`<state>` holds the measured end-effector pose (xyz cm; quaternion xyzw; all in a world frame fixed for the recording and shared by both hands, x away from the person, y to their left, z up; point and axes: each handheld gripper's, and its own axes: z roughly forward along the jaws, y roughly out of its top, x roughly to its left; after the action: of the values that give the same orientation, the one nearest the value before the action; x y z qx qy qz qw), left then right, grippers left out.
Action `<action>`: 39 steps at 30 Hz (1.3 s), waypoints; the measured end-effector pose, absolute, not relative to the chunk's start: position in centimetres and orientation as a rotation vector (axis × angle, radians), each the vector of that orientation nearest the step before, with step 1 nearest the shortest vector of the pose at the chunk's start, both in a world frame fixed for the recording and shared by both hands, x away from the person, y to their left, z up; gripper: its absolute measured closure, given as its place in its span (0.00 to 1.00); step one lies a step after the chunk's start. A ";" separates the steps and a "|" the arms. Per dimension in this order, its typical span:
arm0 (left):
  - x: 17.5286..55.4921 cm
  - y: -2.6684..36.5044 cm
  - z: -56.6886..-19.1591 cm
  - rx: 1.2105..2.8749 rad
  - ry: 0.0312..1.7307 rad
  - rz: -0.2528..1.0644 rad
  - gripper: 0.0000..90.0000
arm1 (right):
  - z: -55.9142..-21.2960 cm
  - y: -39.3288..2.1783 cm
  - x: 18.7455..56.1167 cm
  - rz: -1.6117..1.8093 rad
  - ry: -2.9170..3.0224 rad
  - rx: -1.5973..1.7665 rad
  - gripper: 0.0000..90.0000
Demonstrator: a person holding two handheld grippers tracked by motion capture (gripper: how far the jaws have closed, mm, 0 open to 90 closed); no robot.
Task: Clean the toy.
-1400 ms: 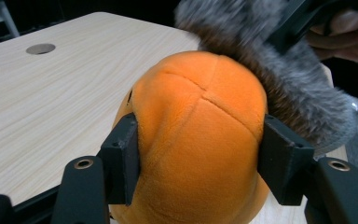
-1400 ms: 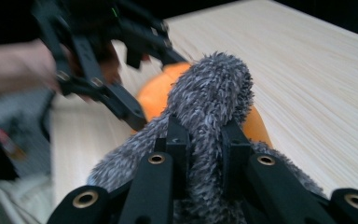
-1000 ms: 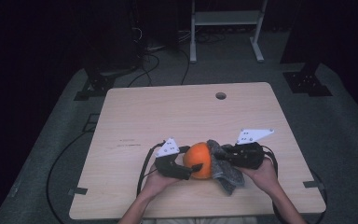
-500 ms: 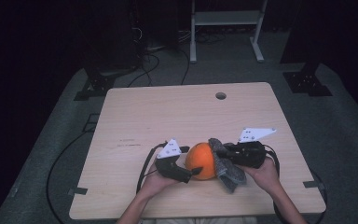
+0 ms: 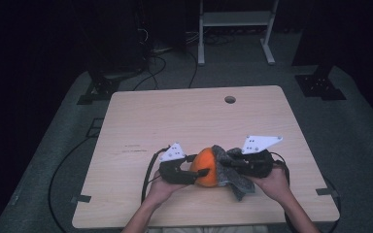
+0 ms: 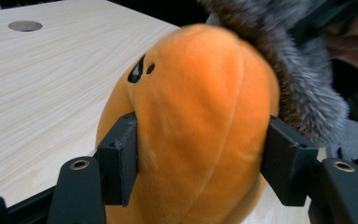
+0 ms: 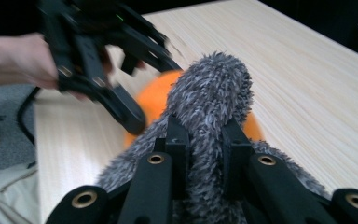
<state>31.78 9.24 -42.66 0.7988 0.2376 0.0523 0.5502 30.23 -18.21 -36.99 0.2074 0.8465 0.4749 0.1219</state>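
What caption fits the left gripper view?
Left claw squeezes an orange plush toy above the wooden table, grey fur draped behind.

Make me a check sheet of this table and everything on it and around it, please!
Surface: pale wooden table, round hole near the far edge.
Job's things: orange plush toy with grey furry cloth on its right side.
Clutter: nothing seen.
Grippers: left gripper has just been closing, jaws pressed on the orange plush toy; right gripper shut on the grey furry cloth.
Cables: black cable loops from the left gripper; more on the floor.
Surroundings: dark room, grey carpet, white stand behind.
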 end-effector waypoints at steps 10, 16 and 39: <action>31.5 8.8 -43.4 1.915 0.553 0.199 0.38 | -38.2 -18.8 31.1 1.388 2.483 0.678 0.85; 31.6 8.9 -43.7 1.898 0.591 0.189 0.38 | -37.8 -16.6 29.5 1.355 2.516 0.563 0.85; 30.4 7.3 -43.9 1.953 0.473 0.288 0.32 | -36.8 -17.0 29.8 1.265 2.531 0.514 0.84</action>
<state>30.36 7.26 -43.94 0.8173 0.1978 0.1206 0.5276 29.82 -16.95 -36.82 0.1771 0.8723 0.4361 0.1323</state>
